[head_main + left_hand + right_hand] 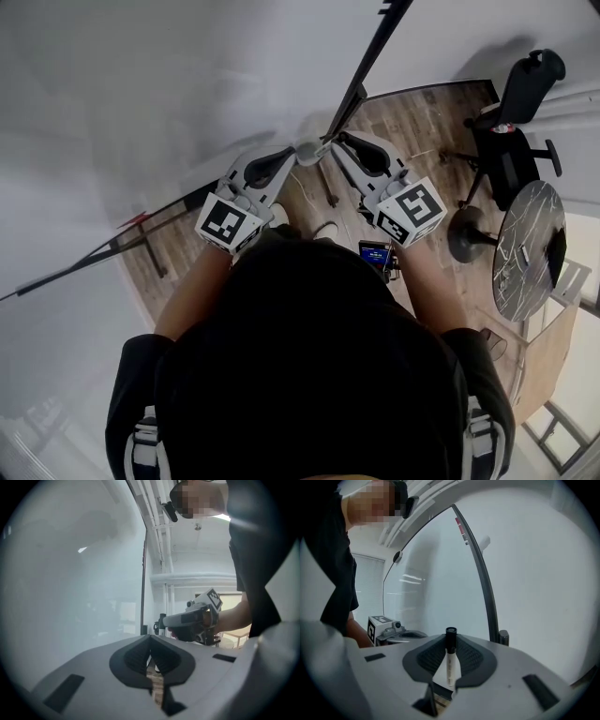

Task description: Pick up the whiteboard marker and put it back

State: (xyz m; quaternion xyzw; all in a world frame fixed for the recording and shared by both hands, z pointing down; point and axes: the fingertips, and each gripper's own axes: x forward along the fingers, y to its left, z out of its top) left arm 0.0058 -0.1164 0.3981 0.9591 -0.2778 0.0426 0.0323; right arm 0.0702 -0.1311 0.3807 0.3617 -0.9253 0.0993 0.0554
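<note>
The whiteboard marker (449,666), white with a black cap, stands upright between the pads of my right gripper (450,645), which is shut on it. In the head view the right gripper (339,142) points up toward the whiteboard (141,94); the marker cannot be made out there. My left gripper (151,657) has its pads together with nothing between them. It sits beside the right one, (302,155) in the head view. Each gripper shows in the other's view: the right gripper (192,618), the left gripper (386,630). The whiteboard's dark frame (485,588) runs just ahead of the marker.
A black office chair (511,141) and a round glass table (530,248) stand on the wooden floor at the right. A small red item (131,221) sits on the board's lower edge at the left. The board's stand foot (330,195) rests on the floor below the grippers.
</note>
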